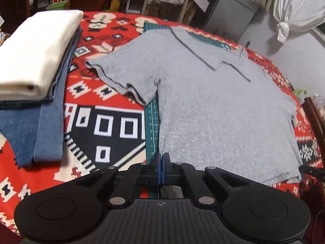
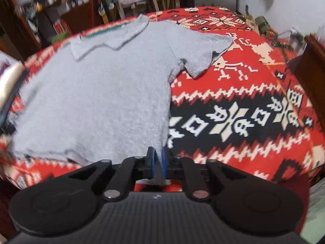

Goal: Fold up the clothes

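A red, black and cream patterned blanket [image 1: 113, 126] covers the desk. Spread flat on it, collar at the far end, lies a grey polo shirt [image 1: 213, 105], both short sleeves out to the sides; it lies over a green cutting mat [image 1: 152, 130], which shows as a strip along the shirt's left side. At the left of the desk is a stack of folded clothes: a cream folded cloth [image 1: 38, 55] on top of folded blue denim [image 1: 36, 134]. The left tongs [image 1: 161, 169] sit at the near hem by the mat strip, blue pads pressed together with nothing seen between them. The right tongs [image 2: 159, 162] are narrowly parted at the shirt's near right hem corner, grey fabric lying between the pads.
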Demonstrator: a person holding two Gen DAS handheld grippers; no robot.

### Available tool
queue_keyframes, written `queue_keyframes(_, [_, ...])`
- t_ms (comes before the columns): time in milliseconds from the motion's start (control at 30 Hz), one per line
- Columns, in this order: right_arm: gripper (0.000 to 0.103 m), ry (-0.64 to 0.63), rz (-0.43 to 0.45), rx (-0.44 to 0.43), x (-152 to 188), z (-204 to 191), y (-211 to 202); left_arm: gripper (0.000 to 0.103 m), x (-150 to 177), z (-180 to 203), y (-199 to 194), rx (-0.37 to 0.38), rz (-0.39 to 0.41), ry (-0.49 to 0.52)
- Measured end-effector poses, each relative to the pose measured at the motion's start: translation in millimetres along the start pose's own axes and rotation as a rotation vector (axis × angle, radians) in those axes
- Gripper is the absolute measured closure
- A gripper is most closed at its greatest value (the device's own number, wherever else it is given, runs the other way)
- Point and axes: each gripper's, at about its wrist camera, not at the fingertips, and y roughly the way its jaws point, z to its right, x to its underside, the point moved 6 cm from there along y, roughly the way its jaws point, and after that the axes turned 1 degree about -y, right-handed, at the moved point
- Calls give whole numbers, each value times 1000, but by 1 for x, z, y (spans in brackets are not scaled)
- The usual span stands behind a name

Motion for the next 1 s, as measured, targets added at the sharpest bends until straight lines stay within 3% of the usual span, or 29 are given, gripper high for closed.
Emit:
queue_keyframes(267, [86, 108, 130, 47, -38, 22, 7, 99, 0, 5, 6, 11, -2, -3])
queue_keyframes(600, [88, 24, 164, 85, -59, 12, 56, 98, 0, 6, 7, 1, -3, 12])
queue_keyframes(700, [99, -86, 154, 136, -58, 3, 57, 98, 0, 7, 7, 2, -4, 14])
queue_keyframes(800, [101, -109, 163, 231, -60, 9, 50, 98, 0, 6, 7, -1, -2, 19])
queue_keyframes(933, [100, -50, 149, 185, -59, 19, 52, 97, 1, 5, 6, -4, 2, 24])
queue_keyframes(1000, [95, -43, 159, 151, -60, 18, 49, 97, 1, 5, 6, -4, 1, 25])
